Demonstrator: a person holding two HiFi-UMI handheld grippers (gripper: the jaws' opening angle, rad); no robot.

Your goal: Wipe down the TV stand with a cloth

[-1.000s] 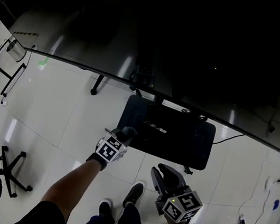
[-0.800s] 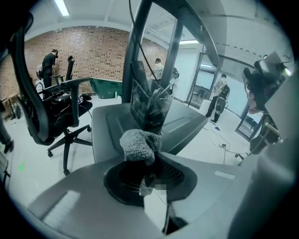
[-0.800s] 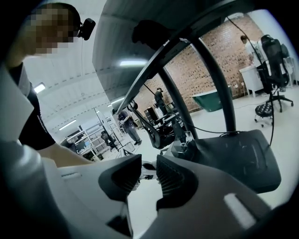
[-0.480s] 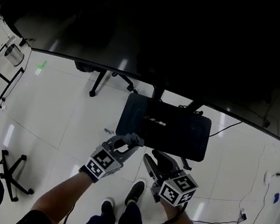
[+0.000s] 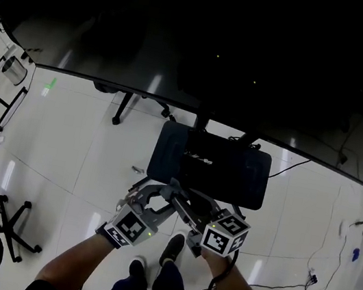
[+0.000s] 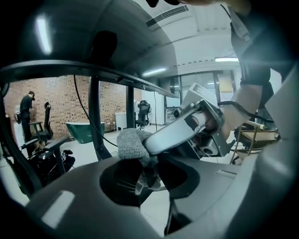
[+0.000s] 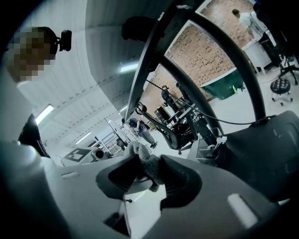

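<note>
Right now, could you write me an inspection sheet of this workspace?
Surface: black TV stand base on a glossy white floor; no dirt discernible.
Job's things: grey cloth, up in the air between both grippers.
Clutter: one small object on the floor, too small to identify.
Grippers: left gripper's fingers have just been opening slightly, apparently pinching the cloth; right gripper's fingers have just been opening wide around it.
Cables: black cable trailing from the stand across the floor.
Surroundings: large dark TV, chair base, brick wall, a person standing far off.
</note>
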